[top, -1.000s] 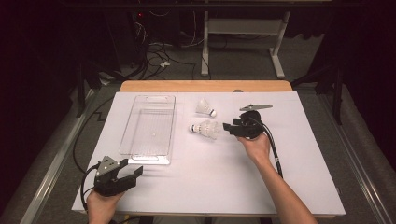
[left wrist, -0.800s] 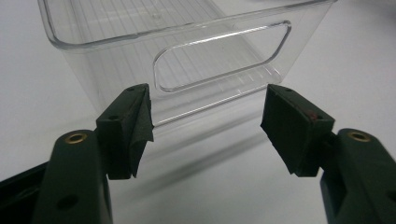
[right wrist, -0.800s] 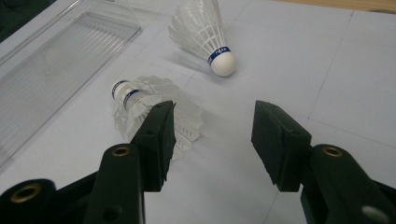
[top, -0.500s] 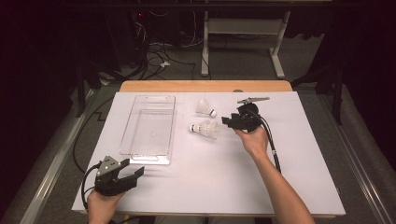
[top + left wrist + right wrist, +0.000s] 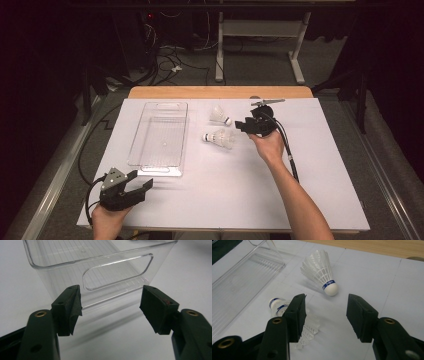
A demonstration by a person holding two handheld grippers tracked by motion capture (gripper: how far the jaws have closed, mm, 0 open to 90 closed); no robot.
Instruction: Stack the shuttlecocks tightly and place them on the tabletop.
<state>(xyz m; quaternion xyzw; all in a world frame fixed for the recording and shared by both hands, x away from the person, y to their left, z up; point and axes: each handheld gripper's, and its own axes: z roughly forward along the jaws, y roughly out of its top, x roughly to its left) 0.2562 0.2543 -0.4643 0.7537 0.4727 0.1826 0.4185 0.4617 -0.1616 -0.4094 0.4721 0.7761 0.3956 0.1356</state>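
Observation:
Two white shuttlecocks lie on the white sheet right of a clear plastic tray. The far shuttlecock rests on its side, its cork toward my right gripper. The near shuttlecock is partly hidden behind one jaw in the right gripper view. My right gripper hovers just right of both, open, with nothing between its jaws. My left gripper rests open near the table's front left, facing the tray's near end wall with its handle slot.
The white sheet covers most of the table, and a wooden strip shows at the back. The right gripper's cable trails along the forearm. Beyond the table stand desk legs and floor cables.
The right hand has drifted a little toward the back and left, closer to the shuttlecocks. The left hand and both shuttlecocks have stayed put.

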